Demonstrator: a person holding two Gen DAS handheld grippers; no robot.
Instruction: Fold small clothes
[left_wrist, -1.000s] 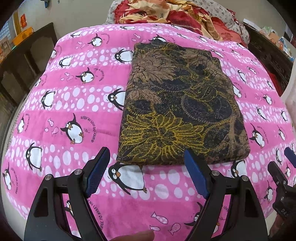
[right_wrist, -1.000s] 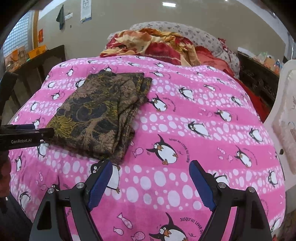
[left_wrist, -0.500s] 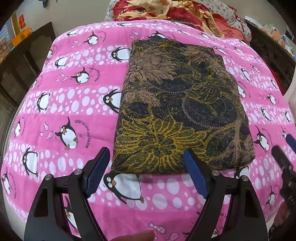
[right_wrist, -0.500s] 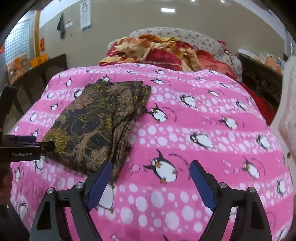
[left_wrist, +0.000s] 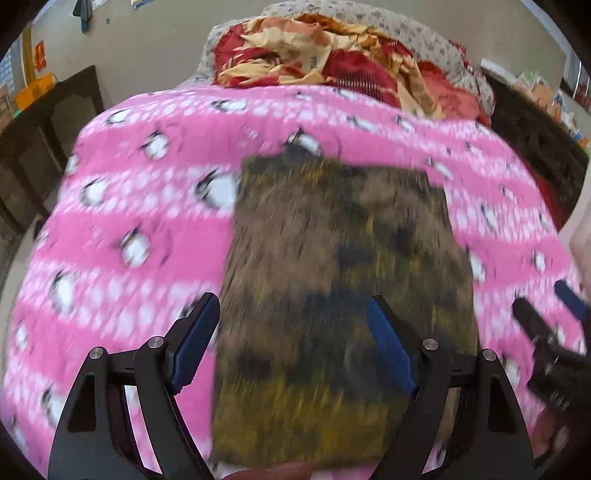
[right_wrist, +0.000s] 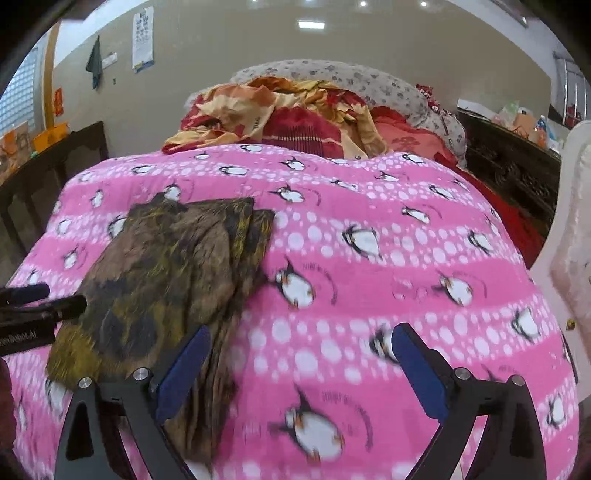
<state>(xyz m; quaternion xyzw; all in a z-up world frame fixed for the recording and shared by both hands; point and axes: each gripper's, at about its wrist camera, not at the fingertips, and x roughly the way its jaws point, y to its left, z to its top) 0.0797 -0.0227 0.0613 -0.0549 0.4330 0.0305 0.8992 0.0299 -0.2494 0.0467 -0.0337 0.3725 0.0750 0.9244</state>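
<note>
A folded brown, black and yellow patterned cloth (left_wrist: 332, 280) lies flat on the pink penguin blanket (left_wrist: 140, 206). My left gripper (left_wrist: 291, 343) is open, its jaws wide apart over the cloth's near end, holding nothing. The cloth also shows in the right wrist view (right_wrist: 166, 280), at the left. My right gripper (right_wrist: 299, 369) is open and empty, its left finger over the cloth's right near edge, its right finger over bare blanket (right_wrist: 406, 266). The right gripper shows at the right edge of the left wrist view (left_wrist: 546, 332), and the left gripper at the left edge of the right wrist view (right_wrist: 33, 314).
A heap of red and yellow bedding (right_wrist: 288, 114) and a grey-patterned pillow (right_wrist: 351, 77) lie at the far end. Dark wooden furniture stands to the left (right_wrist: 48, 170) and right (right_wrist: 509, 162). A white padded object (right_wrist: 572, 229) stands at the right.
Both grippers have moved forward and lower towards the cloth's near end; it now fills more of both views. Both stay open. The cloth has not moved.
</note>
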